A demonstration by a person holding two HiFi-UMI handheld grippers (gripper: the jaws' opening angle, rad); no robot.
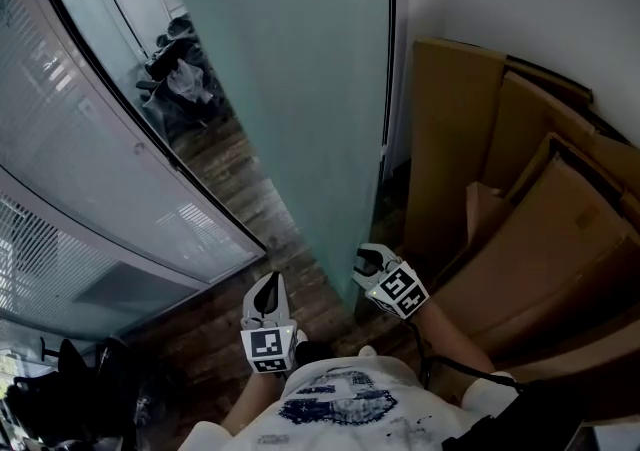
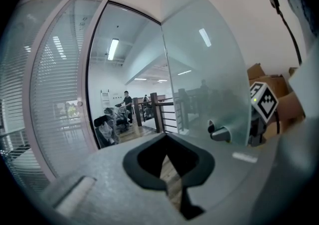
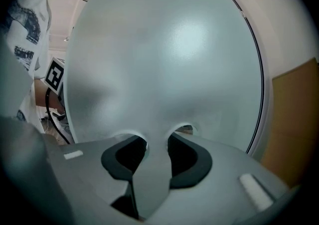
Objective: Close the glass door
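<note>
**A:** Status, left to right?

**B:** Far left we have the curved glass wall (image 1: 70,169) with blinds. Next to it the doorway is open. Through it we see wood floor (image 1: 225,164), and further in, chairs (image 1: 178,79) piled with bags.

**A:** Left tool?

**B:** Our left gripper (image 1: 268,284) hangs low over the floor, just left of the door's bottom corner and clear of the glass. Jaws together, nothing between them. In the left gripper view we only see floor through the slit.

**A:** Door?

**B:** The glass door (image 1: 300,89) is frosted, stands open at an angle to the doorway, and fills the centre of the head view. In the left gripper view we see the left-face handle (image 2: 220,133) near the door's edge, with nothing on it.

**A:** Right tool?

**B:** Our right gripper (image 1: 366,261) is on the door's other face, between the glass and the boxes. It's clamped on the door handle (image 3: 149,174) on that side, with both pads (image 3: 192,161) against it. In the left gripper view its marker cube (image 2: 263,100) shows just past the door's edge.

**A:** And right of that?

**B:** Flattened cardboard boxes (image 1: 540,239) leaning on the wall, close to the door.
</note>
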